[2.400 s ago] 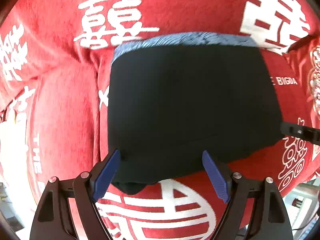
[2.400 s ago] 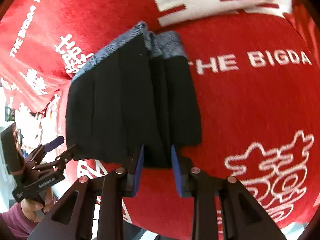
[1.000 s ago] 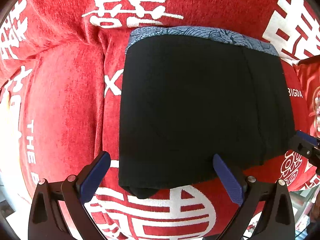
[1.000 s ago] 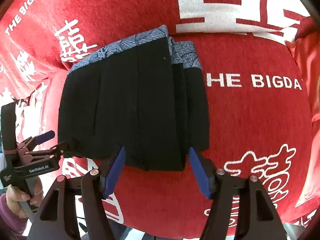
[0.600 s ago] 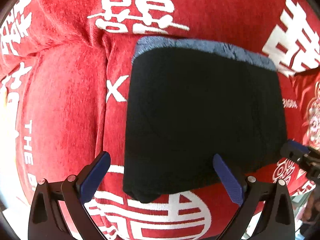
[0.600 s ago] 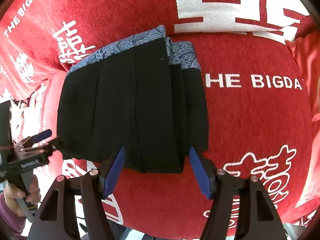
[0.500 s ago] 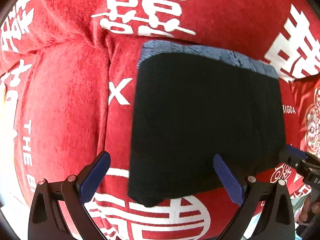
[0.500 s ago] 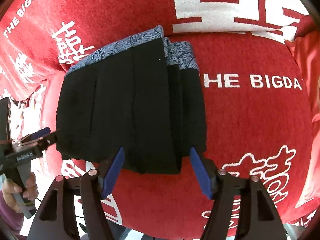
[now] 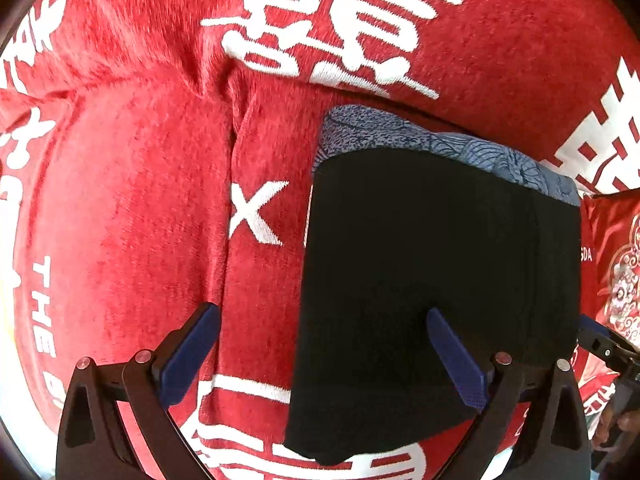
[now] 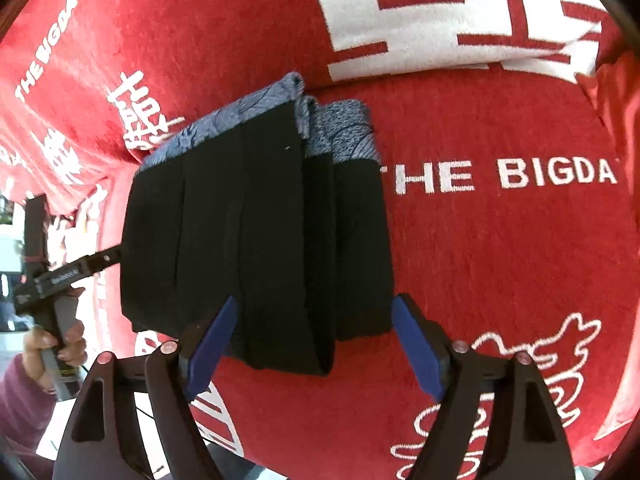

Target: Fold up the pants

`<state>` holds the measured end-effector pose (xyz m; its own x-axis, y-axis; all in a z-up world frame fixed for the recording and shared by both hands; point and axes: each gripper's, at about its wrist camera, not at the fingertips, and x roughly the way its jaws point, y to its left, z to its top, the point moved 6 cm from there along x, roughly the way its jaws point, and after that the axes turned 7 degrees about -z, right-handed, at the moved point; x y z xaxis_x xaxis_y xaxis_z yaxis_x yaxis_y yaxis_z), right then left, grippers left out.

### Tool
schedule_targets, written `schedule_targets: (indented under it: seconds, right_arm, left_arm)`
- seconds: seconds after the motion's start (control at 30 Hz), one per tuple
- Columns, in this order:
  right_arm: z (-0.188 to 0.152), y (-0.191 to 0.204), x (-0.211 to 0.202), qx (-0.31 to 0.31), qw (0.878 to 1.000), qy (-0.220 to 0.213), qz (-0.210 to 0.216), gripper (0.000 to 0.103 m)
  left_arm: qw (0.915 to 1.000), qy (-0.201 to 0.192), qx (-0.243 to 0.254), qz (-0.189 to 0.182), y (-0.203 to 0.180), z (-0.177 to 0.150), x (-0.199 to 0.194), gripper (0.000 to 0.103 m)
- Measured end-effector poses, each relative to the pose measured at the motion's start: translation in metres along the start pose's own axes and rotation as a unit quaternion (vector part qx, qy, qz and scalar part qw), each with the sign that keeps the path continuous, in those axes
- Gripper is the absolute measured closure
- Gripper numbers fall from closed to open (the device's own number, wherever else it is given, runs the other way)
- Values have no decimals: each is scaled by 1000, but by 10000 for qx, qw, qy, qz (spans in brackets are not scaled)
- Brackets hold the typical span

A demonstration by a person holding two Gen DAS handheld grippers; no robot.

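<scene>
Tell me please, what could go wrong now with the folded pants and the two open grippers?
1. The right gripper, its jaws opening, has the folded pants edge between its fingers; pulling away could snag it and undo the fold.
2. The layers sit uneven near the patterned waistband, so the stack may slump on the soft red cloth.

The folded pants [image 10: 256, 232] lie on the printed cloth [image 10: 500, 260], waistband [image 10: 224, 128] at the far edge.
</scene>
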<state>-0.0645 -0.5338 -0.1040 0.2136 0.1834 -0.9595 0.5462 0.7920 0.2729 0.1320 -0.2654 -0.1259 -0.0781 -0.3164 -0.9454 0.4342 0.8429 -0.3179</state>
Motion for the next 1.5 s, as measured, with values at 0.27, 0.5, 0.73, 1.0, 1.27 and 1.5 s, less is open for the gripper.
schedule_targets:
  seconds: [0.27,0.5,0.73,1.0,1.27,1.5]
  right_arm:
    - [13,-18,16,225,9958,157,873,17]
    - [16,-32,26,404,9885,333,1416,17]
    - [26,-41,42,559,9797,523,1854,17]
    - [39,-27,53,275,9732,621,2197,16]
    - [52,-25,60,588,9670,717,2373,19]
    - [49,-14,55,717,9657,696,2397,55]
  left_arm:
    - [9985,79,-115,-531,3,9,9,0]
    - [9919,491,-113,-1166,17,17,25,0]
    - [9842,740,34,-1608,5,25,49,0]
    - [9769,838,137,-1962,-14,26,63,0]
    - [9794,672,218,-1890,-31,29,69,0]
    - [9799,239,313,-1956,-41,24,45,29]
